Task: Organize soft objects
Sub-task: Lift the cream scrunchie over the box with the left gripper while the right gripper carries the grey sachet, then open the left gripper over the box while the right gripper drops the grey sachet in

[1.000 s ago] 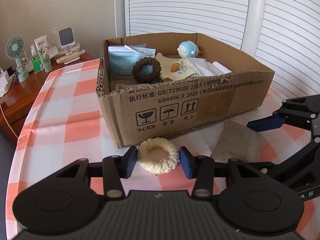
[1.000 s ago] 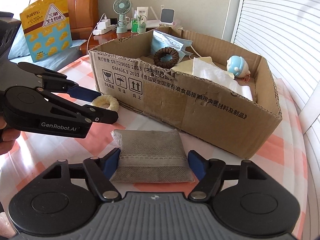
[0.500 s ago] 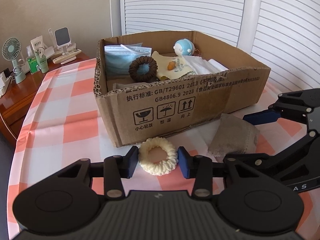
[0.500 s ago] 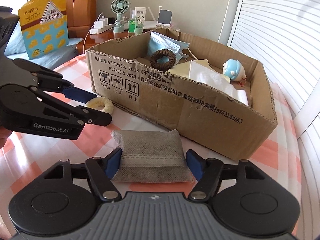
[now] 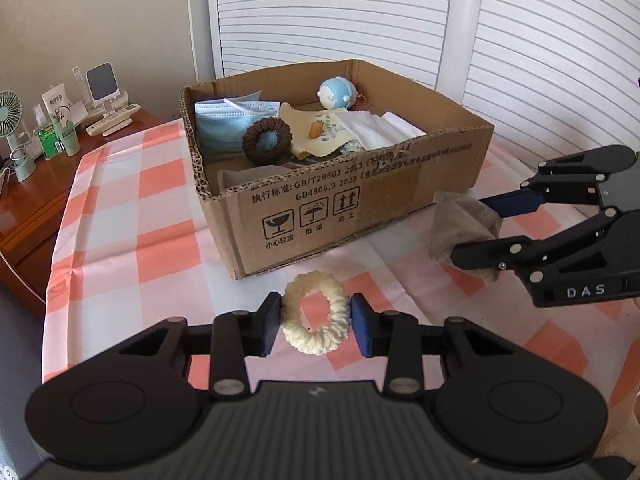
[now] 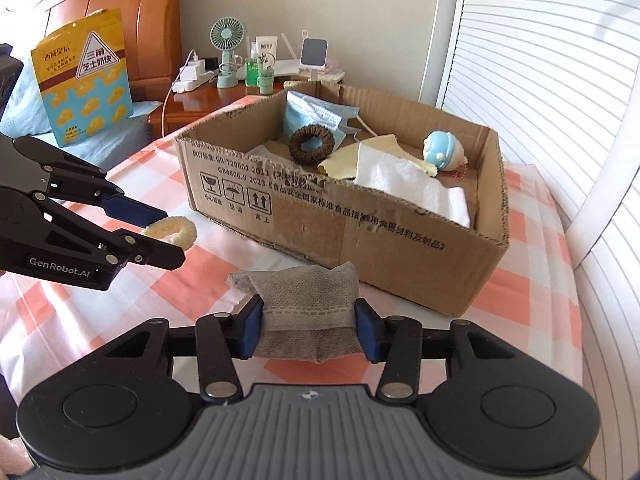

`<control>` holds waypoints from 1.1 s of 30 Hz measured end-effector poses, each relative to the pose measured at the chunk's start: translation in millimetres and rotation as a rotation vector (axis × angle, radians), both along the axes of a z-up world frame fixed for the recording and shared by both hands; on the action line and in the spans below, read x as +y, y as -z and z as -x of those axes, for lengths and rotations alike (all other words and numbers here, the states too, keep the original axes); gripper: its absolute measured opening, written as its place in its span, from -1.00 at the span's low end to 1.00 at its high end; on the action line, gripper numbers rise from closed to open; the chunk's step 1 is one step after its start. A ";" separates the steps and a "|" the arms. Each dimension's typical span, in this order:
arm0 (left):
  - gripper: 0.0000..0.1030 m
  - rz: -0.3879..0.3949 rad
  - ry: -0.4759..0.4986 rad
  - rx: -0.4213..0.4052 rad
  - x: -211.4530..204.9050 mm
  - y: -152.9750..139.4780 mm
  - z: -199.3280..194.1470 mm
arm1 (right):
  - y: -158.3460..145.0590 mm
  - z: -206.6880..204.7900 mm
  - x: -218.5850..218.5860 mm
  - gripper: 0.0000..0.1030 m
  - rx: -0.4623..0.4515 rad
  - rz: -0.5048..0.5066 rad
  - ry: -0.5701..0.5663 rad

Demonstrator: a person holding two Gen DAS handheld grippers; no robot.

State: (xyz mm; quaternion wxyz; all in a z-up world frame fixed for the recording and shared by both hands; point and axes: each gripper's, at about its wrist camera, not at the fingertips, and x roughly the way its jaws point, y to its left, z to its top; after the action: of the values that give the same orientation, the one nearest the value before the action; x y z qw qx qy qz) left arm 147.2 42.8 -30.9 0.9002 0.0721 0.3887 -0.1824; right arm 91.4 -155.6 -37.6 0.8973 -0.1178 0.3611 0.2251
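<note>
My left gripper is shut on a cream knitted scrunchie and holds it above the checked cloth in front of the cardboard box. My right gripper is shut on a grey fabric pouch, squeezed and lifted off the cloth near the box's front wall. The scrunchie and left gripper show in the right wrist view. The pouch and right gripper show in the left wrist view. The box holds a blue mask, a brown scrunchie, a yellow cloth, white tissue and a blue plush toy.
The box stands on a table with a pink-and-white checked cloth. A wooden side table at the left carries a small fan, bottles and a phone stand. A yellow snack bag leans on the bed. White shutters stand behind.
Both grippers have closed on their objects and risen: the scrunchie and the grey pouch are squeezed and lifted off the cloth. The pouch now bunches between the right fingers.
</note>
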 end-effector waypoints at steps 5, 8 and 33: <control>-0.29 0.016 0.039 -0.006 3.5 -21.6 10.4 | -22.5 14.8 -3.5 0.02 -0.044 -0.007 -0.014; -0.29 0.020 0.058 -0.036 2.3 -39.3 12.6 | -37.6 21.0 -5.6 0.02 -0.069 -0.013 -0.020; 0.91 0.046 0.081 -0.183 -37.6 -68.9 -50.9 | -77.8 -11.6 -29.3 0.02 -0.148 -0.047 0.060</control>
State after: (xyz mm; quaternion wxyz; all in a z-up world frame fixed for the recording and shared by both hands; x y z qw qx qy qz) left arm 198.1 5.3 38.0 0.9253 0.0834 0.2974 -0.2201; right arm 103.0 -184.9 40.1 0.9303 -0.1019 0.2920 0.1971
